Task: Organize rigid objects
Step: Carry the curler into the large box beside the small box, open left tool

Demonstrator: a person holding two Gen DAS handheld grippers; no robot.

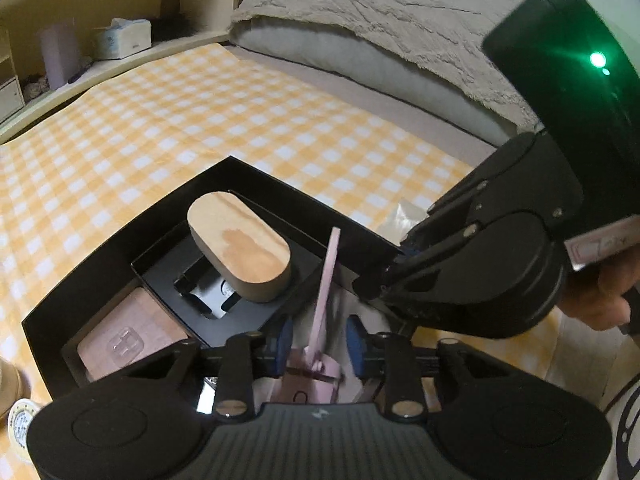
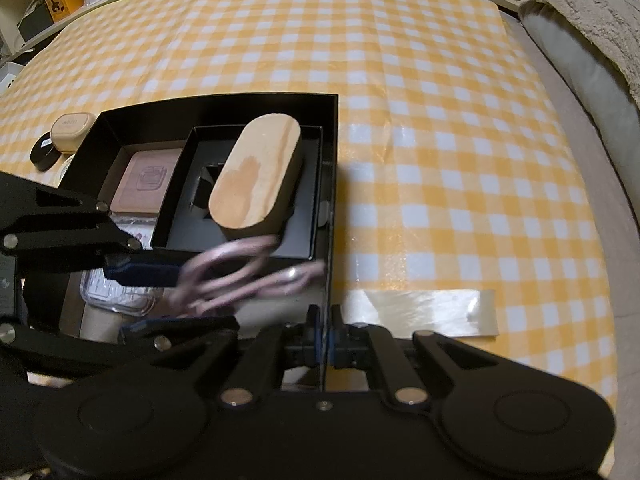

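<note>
Pink scissors (image 1: 325, 292) hang over the black box (image 1: 120, 240), loose between the left gripper's (image 1: 320, 340) wide fingers, while the right gripper (image 2: 325, 340) pinches the box wall, probably steadying it.

My left gripper (image 1: 320, 344): matte black, ribbed base, silver pivot screws, blue finger pads (image 1: 355, 340). My right gripper (image 2: 325, 344): same black linkage, glossy housing with a green light. My bare-skinned hand (image 1: 600, 296).
</note>
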